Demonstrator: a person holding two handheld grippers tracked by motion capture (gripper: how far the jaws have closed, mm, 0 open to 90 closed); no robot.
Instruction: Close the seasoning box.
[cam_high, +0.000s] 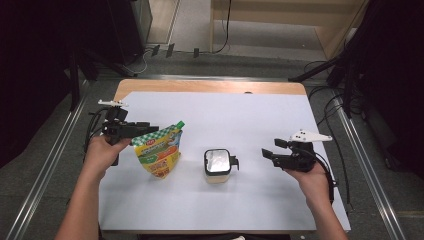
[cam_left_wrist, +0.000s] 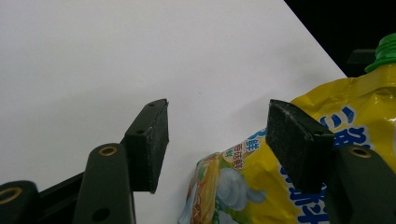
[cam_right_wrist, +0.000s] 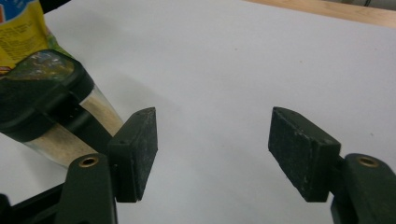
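High view: a person at a white table (cam_high: 260, 200) works two sets of tongs. The left tongs (cam_high: 145, 128) reach in at nine o'clock of one yellow pouch (cam_high: 160, 152), apparently steadying its upper edge so that it stands; whether they pinch it cannot be told here. One black-lidded container (cam_high: 217, 167) sits at centre, the right tongs (cam_high: 266, 153) open at its three o'clock, well apart.

Left gripper view: jaws spread, the pouch (cam_left_wrist: 327, 140) touching the right pad, not clamped.

Right gripper view: jaws open on nothing, the container (cam_right_wrist: 51, 112) at ten o'clock.
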